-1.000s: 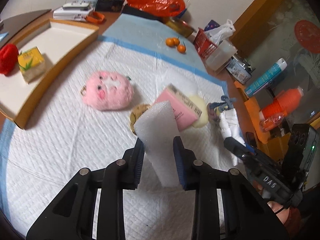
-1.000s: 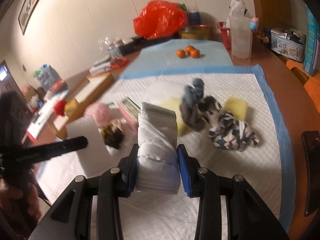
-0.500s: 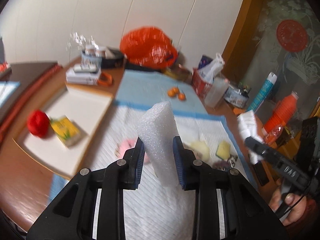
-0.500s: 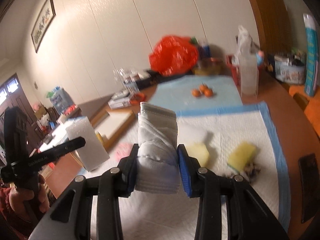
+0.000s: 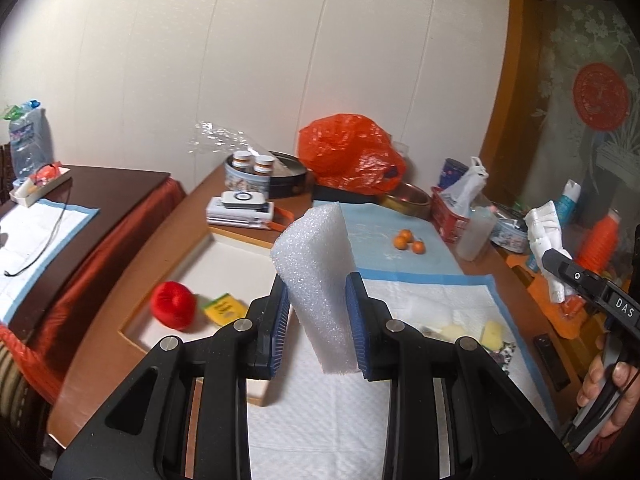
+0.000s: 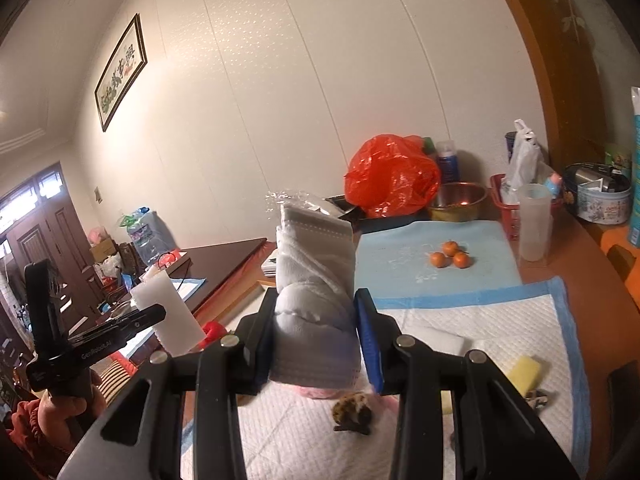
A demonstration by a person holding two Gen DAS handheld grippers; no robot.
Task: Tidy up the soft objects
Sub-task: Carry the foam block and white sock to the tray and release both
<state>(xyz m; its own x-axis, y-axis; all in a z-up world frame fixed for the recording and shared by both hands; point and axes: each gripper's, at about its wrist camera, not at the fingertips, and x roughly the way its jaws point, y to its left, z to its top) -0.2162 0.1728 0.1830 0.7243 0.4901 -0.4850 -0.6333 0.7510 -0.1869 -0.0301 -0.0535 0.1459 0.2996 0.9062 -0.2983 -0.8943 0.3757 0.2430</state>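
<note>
Left tongs (image 5: 318, 312) pinching a white foam block (image 5: 318, 276), right tongs (image 6: 316, 332) pinching a folded grey-white cloth (image 6: 316, 300), both held above the padded tabletop (image 5: 432, 292).

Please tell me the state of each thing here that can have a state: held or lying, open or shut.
left gripper: shut on white foam block, lifted
right gripper: shut on folded grey cloth, lifted
red yarn ball: lying in tray
yellow sponge: lying on pad

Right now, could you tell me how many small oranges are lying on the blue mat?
3, clustered together on the blue mat: one at the top, one lower left, one lower right. None seems hidden.
</note>
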